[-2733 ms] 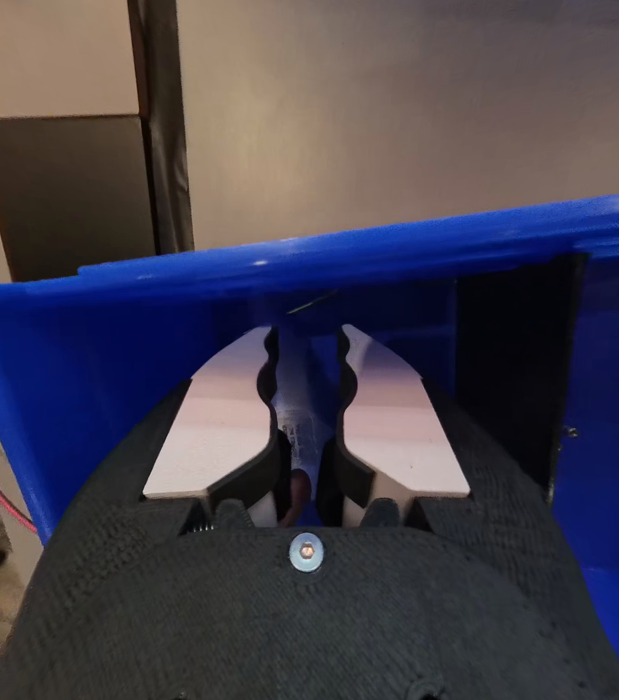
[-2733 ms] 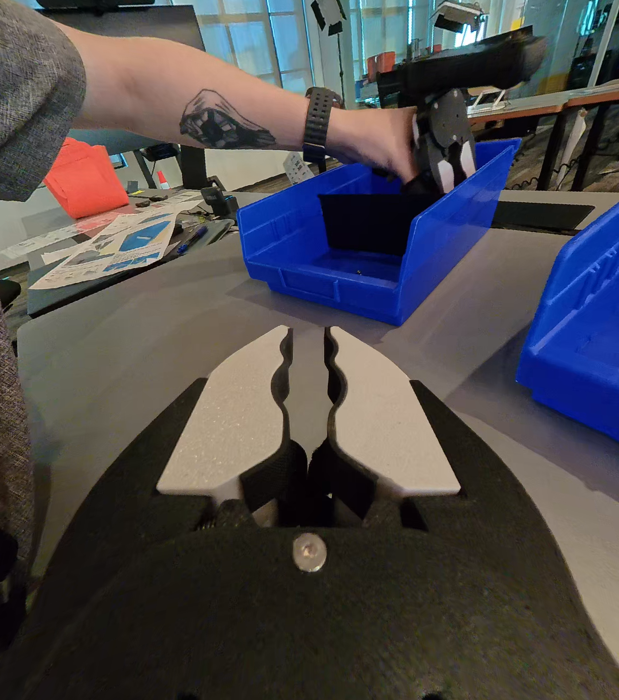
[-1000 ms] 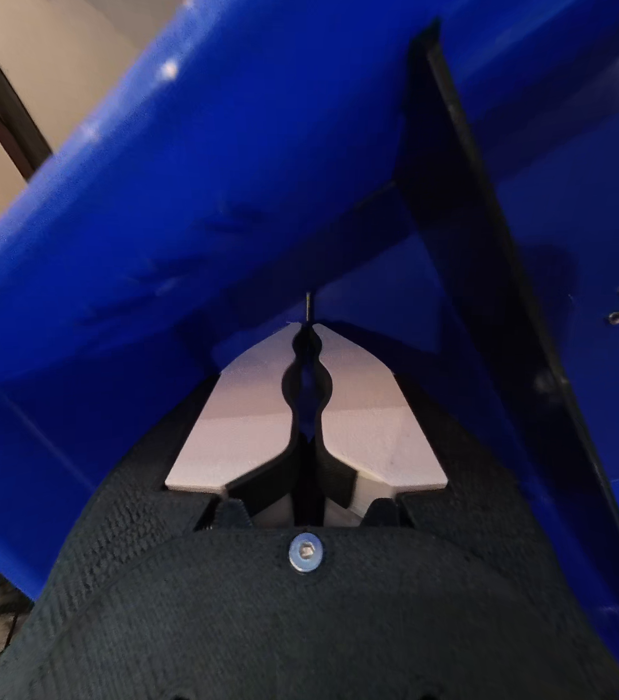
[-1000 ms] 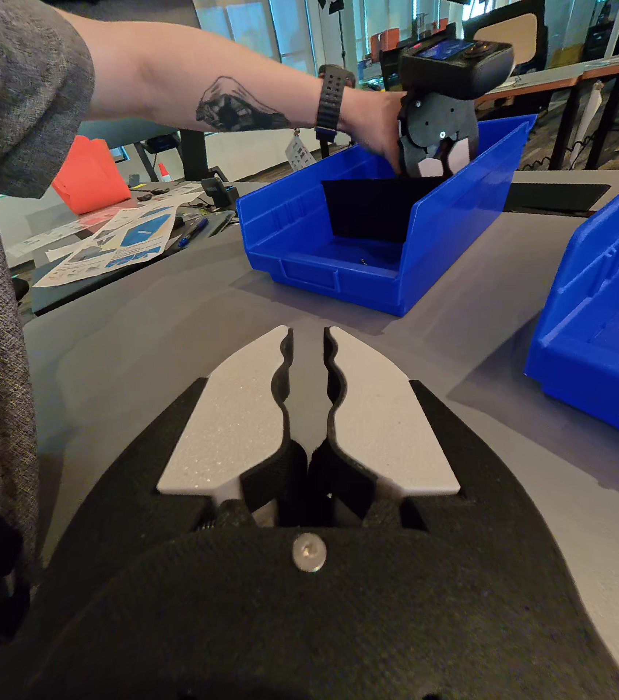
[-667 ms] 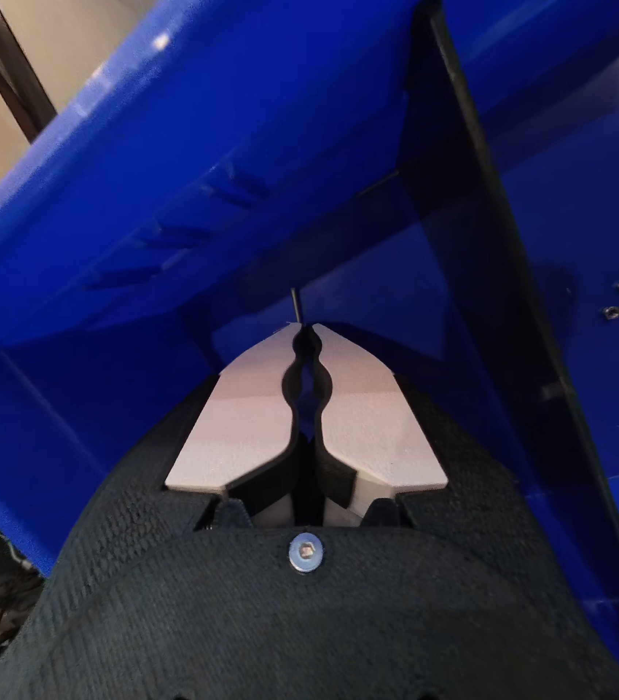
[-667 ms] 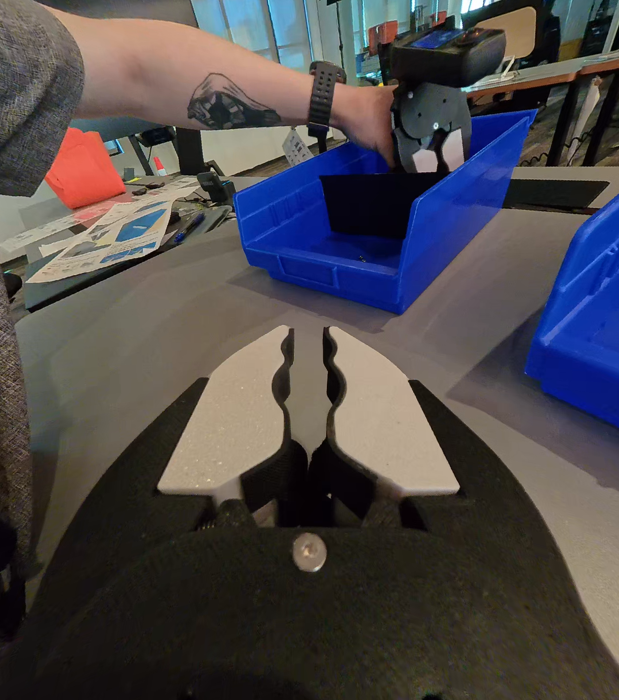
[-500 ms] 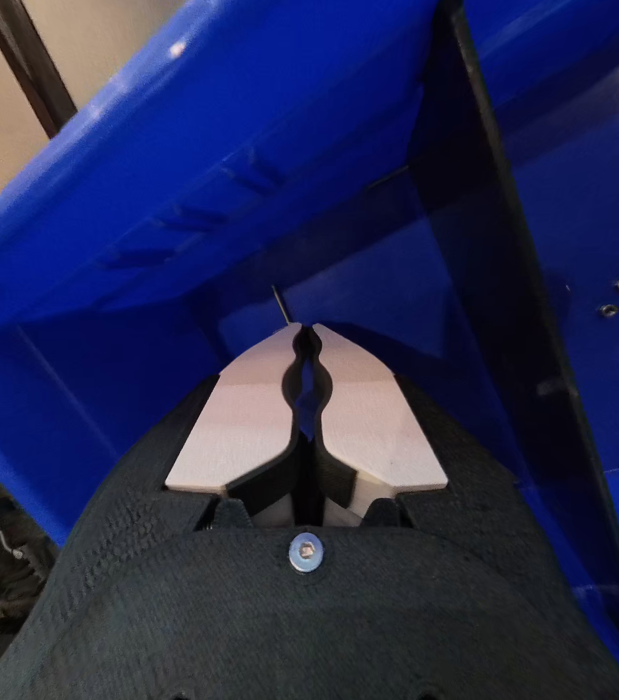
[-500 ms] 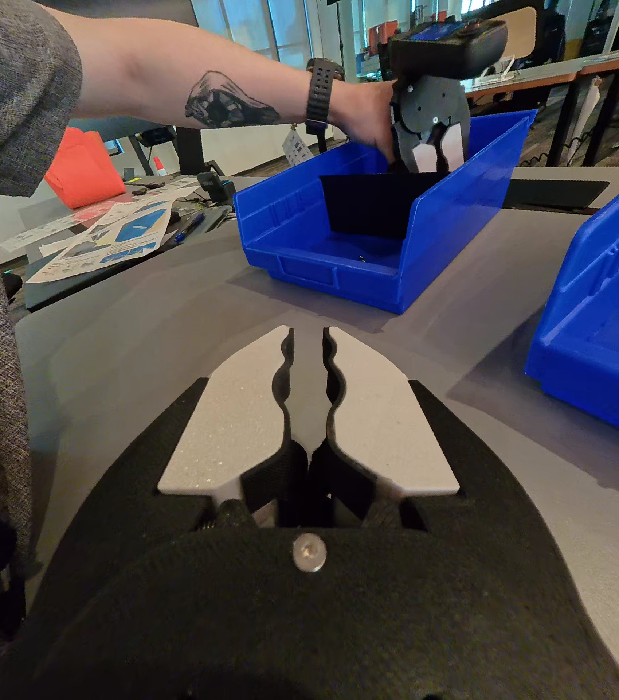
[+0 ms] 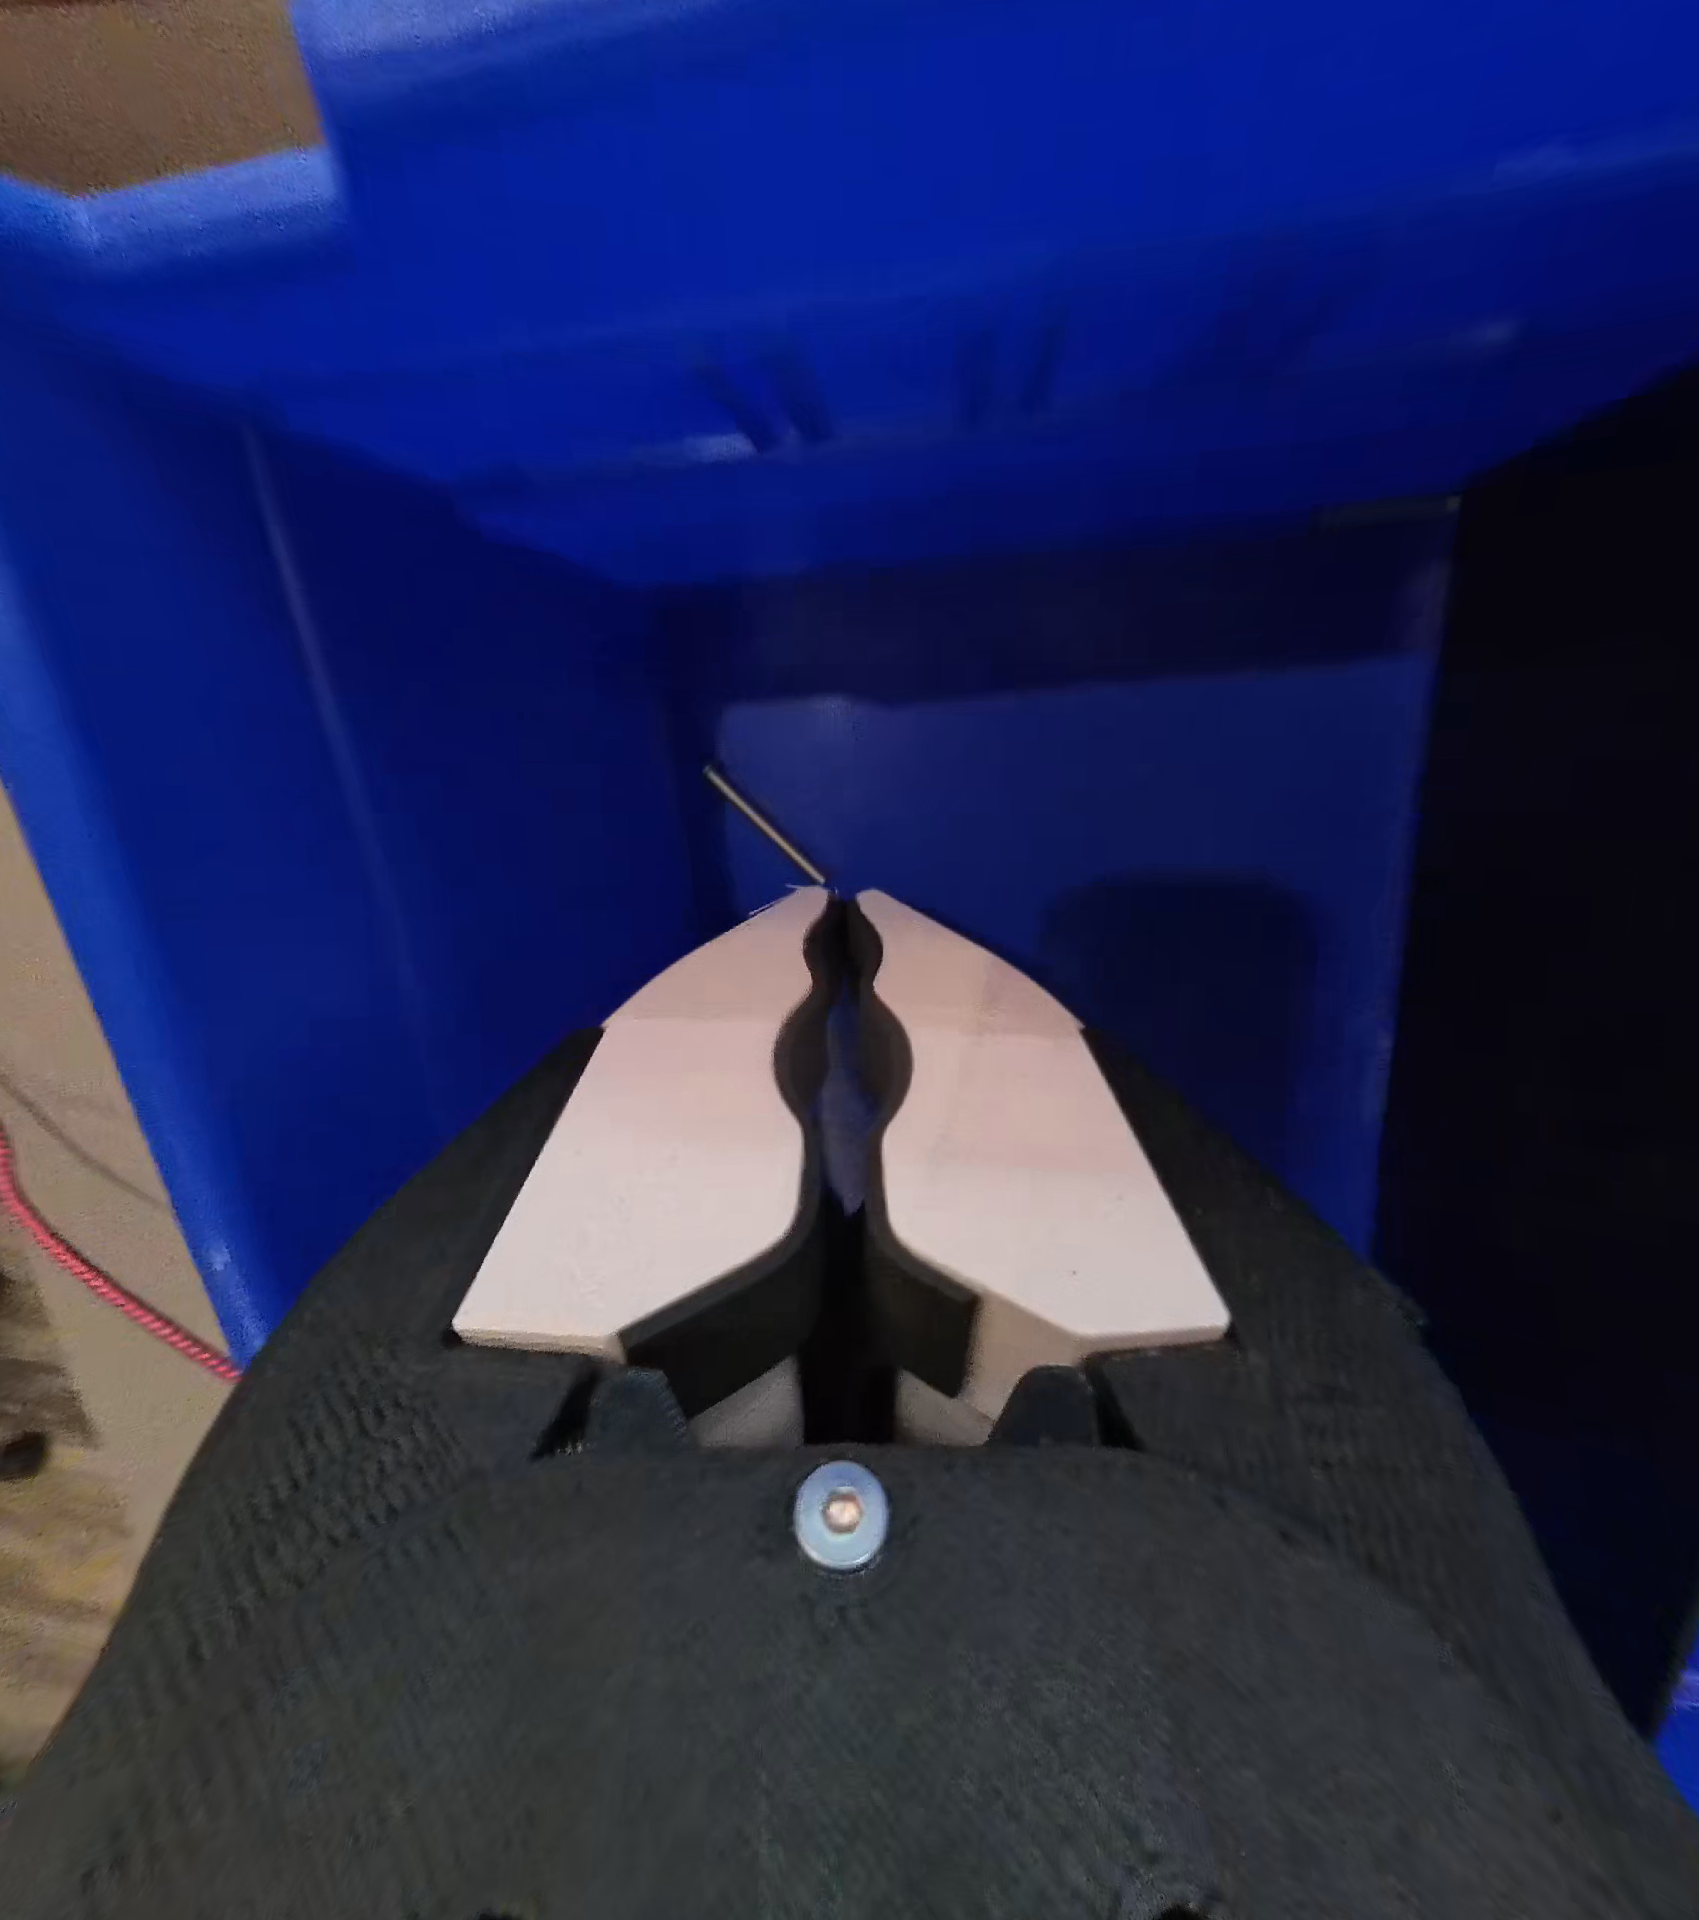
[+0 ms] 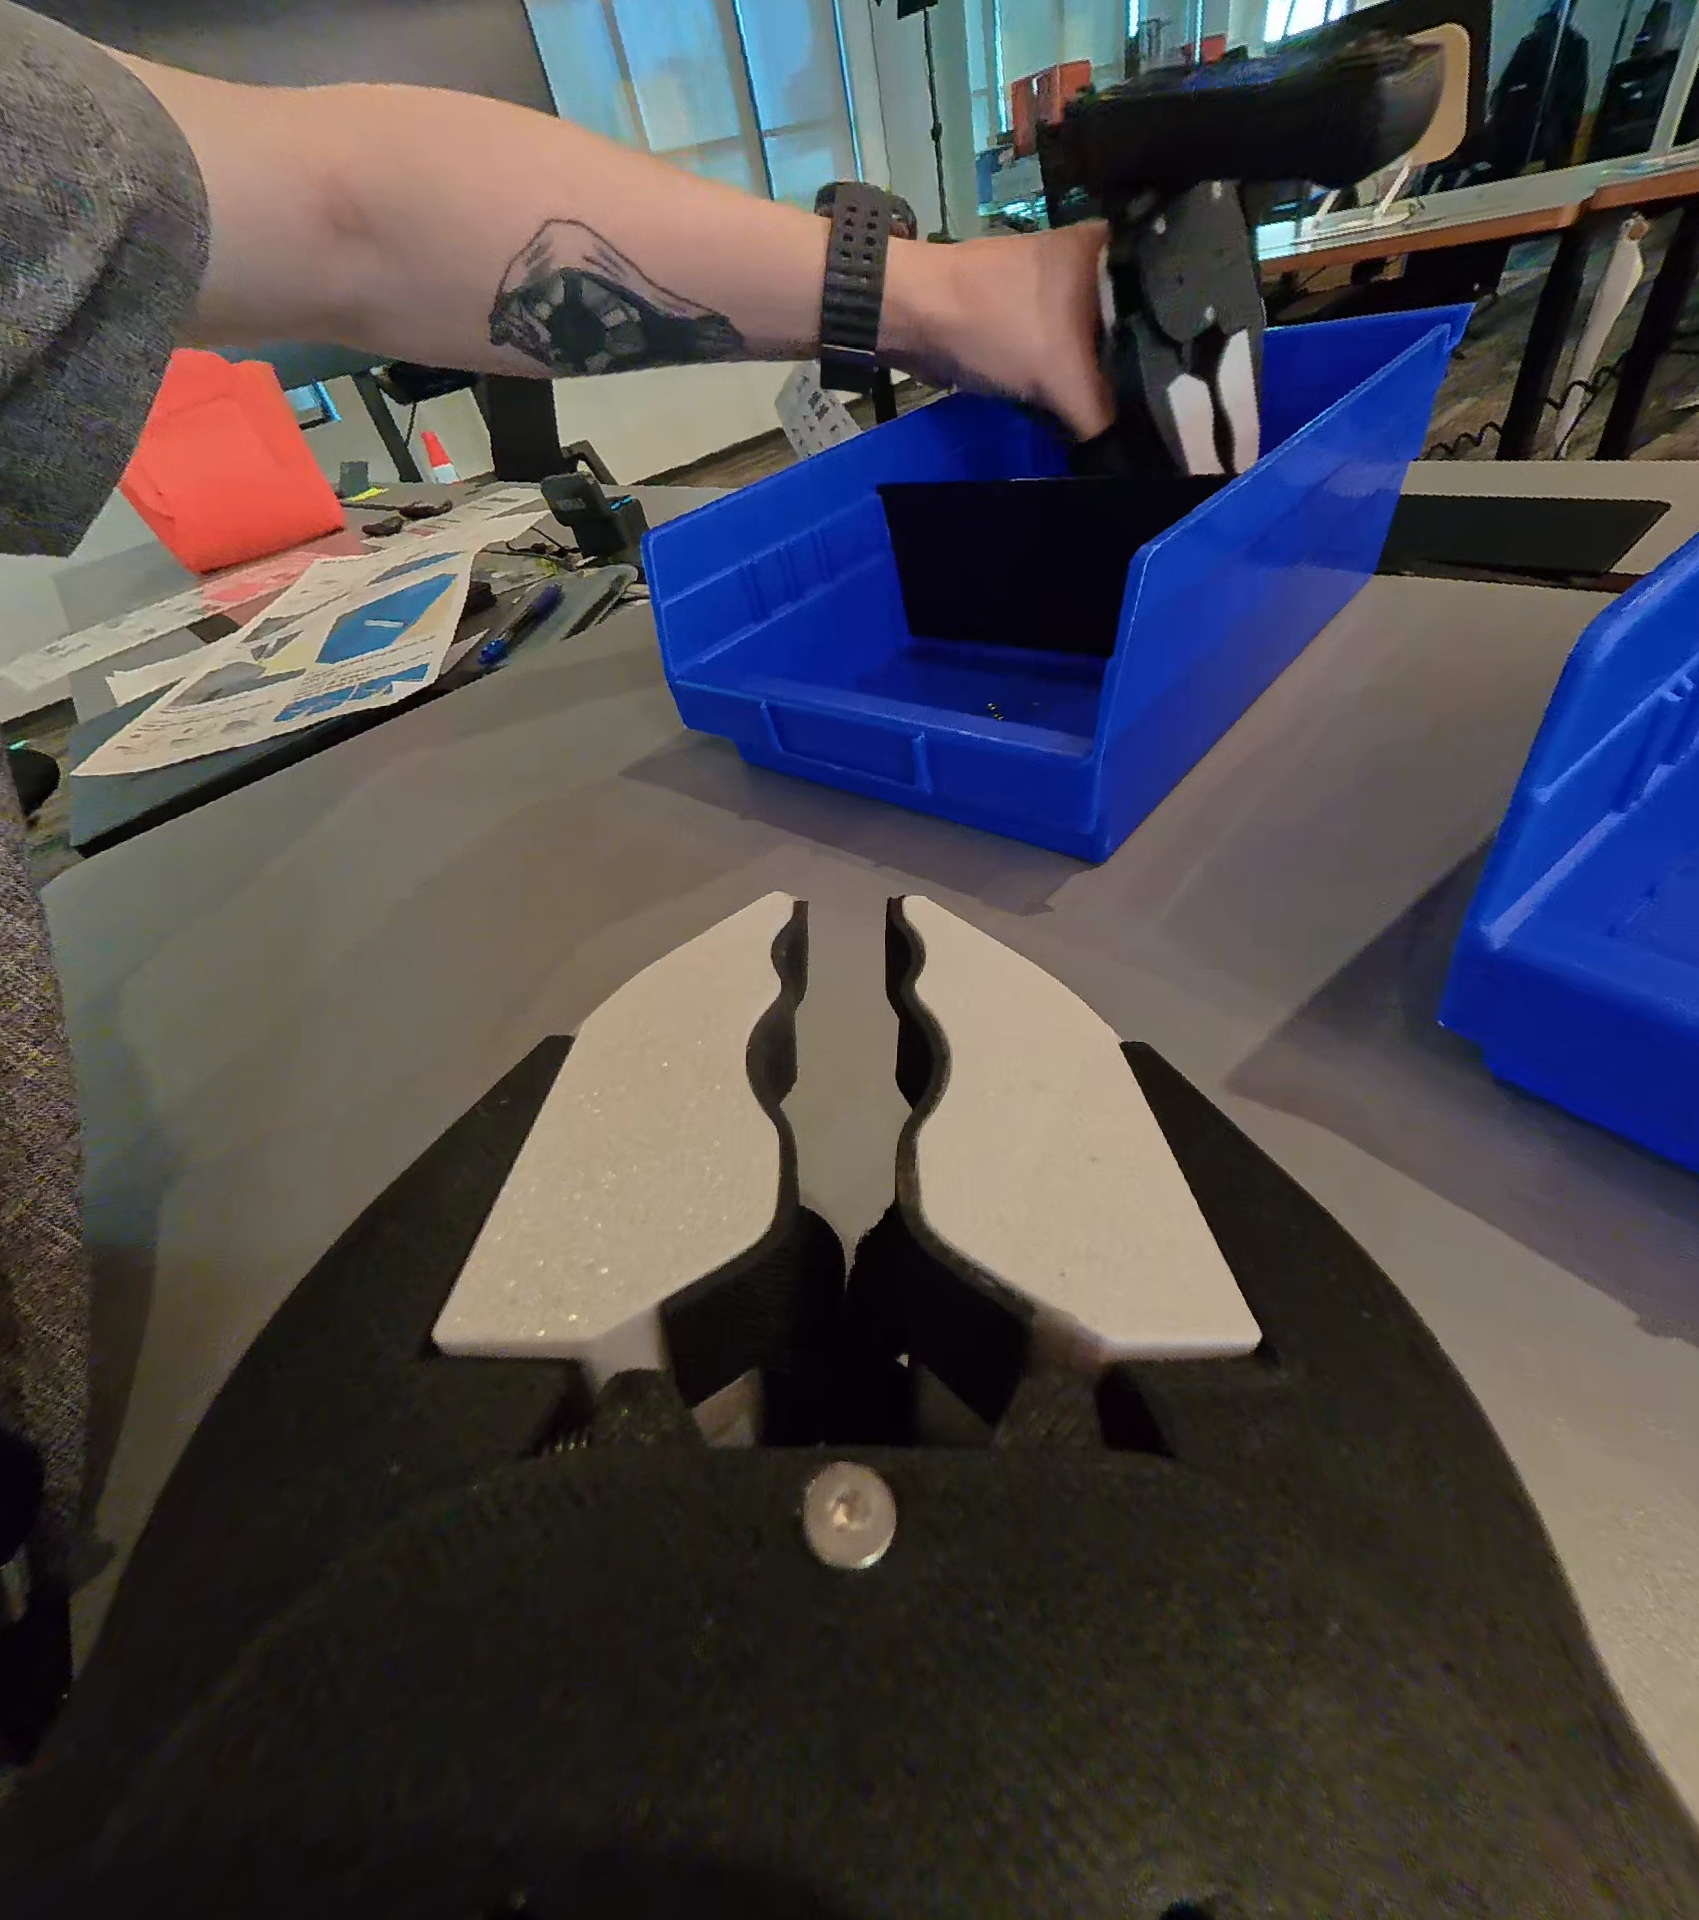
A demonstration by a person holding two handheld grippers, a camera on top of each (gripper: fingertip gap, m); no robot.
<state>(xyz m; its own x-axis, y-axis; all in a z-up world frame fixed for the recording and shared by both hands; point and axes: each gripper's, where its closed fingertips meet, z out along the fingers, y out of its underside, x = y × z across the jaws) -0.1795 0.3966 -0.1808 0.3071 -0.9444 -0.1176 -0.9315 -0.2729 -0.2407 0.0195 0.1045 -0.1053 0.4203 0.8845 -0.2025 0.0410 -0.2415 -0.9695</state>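
Observation:
My left gripper (image 9: 840, 896) is shut on a thin metal pin (image 9: 762, 826) that sticks out up and to the left from its tips. It hangs inside the back compartment of a blue bin (image 9: 409, 831), facing a corner, with the black divider (image 9: 1603, 935) on its right. In the right wrist view the left gripper (image 10: 1214, 457) dips into the far end of the bin (image 10: 928, 748), behind the divider (image 10: 1011, 561), held by a bare forearm with a black wristband. My right gripper (image 10: 845, 904) is open by a narrow gap, empty, above the grey table (image 10: 409, 935).
A second blue bin (image 10: 1655, 935) stands at the right. Small metal bits (image 10: 996, 711) lie in the first bin's front compartment. Printed papers (image 10: 305, 644), a pen (image 10: 523, 623) and an orange bag (image 10: 221, 457) are at the far left. A black mat (image 10: 1520, 535) lies behind the bins. My right fingertips sit around 35 cm from my left ones.
The left gripper went from open around a white object to shut on the pin. It has since turned inside the bin to face the corner; the pin now leans left. The right gripper has not moved.

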